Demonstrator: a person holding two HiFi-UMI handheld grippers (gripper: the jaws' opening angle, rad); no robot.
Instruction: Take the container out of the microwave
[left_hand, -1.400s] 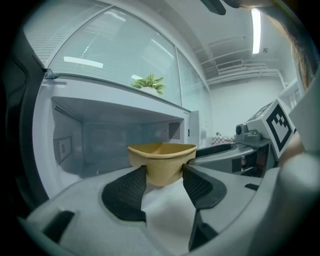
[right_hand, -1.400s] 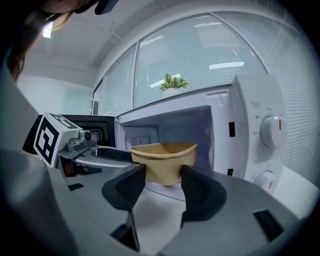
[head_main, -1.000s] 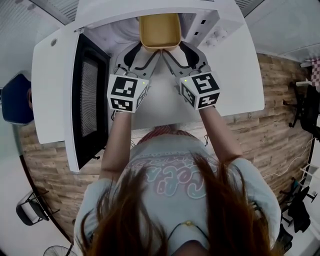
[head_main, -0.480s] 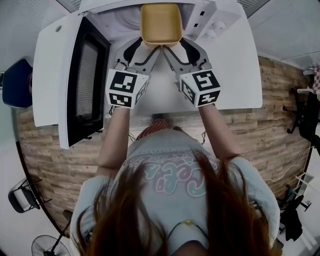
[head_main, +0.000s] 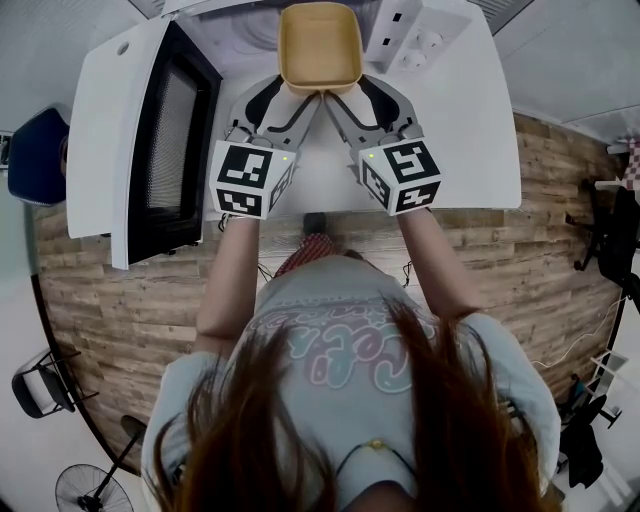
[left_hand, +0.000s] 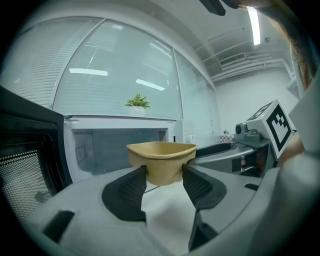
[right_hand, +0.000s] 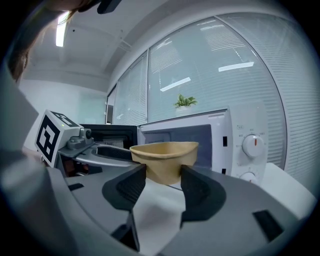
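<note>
A tan, bowl-like container (head_main: 320, 45) hangs in the air just in front of the white microwave (head_main: 405, 30), whose black-windowed door (head_main: 165, 140) stands swung open to the left. My left gripper (head_main: 300, 97) and right gripper (head_main: 342, 97) are each shut on a near corner of it. In the left gripper view the left gripper (left_hand: 165, 179) has its pads pressed on the container (left_hand: 161, 161), with the empty cavity (left_hand: 112, 150) behind. In the right gripper view the right gripper (right_hand: 163, 180) clamps the container (right_hand: 164, 159) beside the dial panel (right_hand: 252, 147).
The microwave stands on a white table (head_main: 470, 140) over a wood-plank floor. A small potted plant (left_hand: 138, 102) sits on top of the microwave. A blue chair (head_main: 30, 160) is at the left, black chairs (head_main: 610, 220) at the right.
Both grippers have drawn back from the microwave with the container between them. The container has come out from the cavity mouth and hangs in front of it.
</note>
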